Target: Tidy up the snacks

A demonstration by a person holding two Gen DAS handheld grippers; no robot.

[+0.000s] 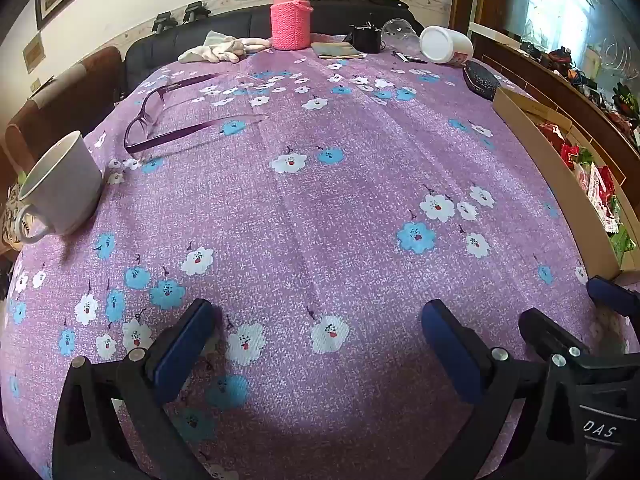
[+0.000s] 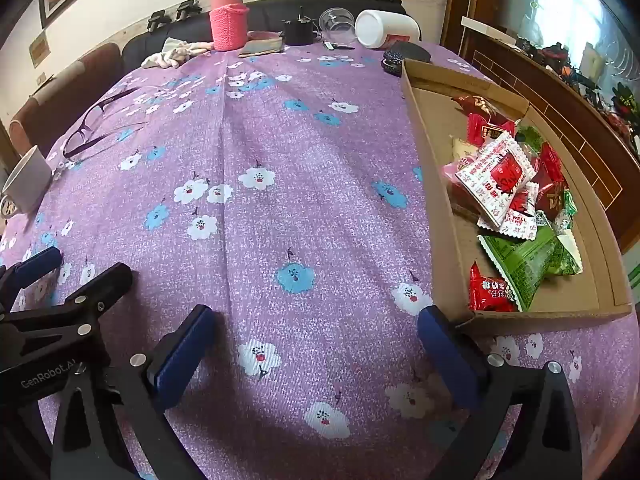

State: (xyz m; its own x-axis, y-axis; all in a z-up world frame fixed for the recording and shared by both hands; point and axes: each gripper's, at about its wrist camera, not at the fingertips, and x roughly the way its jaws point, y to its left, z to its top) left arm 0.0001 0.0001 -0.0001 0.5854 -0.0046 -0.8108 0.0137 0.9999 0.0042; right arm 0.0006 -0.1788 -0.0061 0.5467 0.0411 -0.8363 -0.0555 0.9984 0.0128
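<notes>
A shallow cardboard box [image 2: 436, 200] lies on the right side of the table and holds several snack packets: white-and-red ones [image 2: 496, 176], a green one [image 2: 528, 260] and a small red one [image 2: 490, 290]. The box also shows at the right edge of the left wrist view [image 1: 560, 184]. My right gripper [image 2: 316, 320] is open and empty, low over the purple flowered cloth, its right finger next to the box's near corner. My left gripper [image 1: 318, 316] is open and empty over the cloth, to the left of the right gripper.
A white cup [image 1: 60, 188] stands at the left edge, purple glasses [image 1: 160, 124] beyond it. At the far end are a pink flask [image 1: 290, 12], a white cloth [image 1: 220, 50], a toppled white jar [image 1: 444, 44], a clear cup [image 2: 338, 20] and a dark case [image 2: 404, 56].
</notes>
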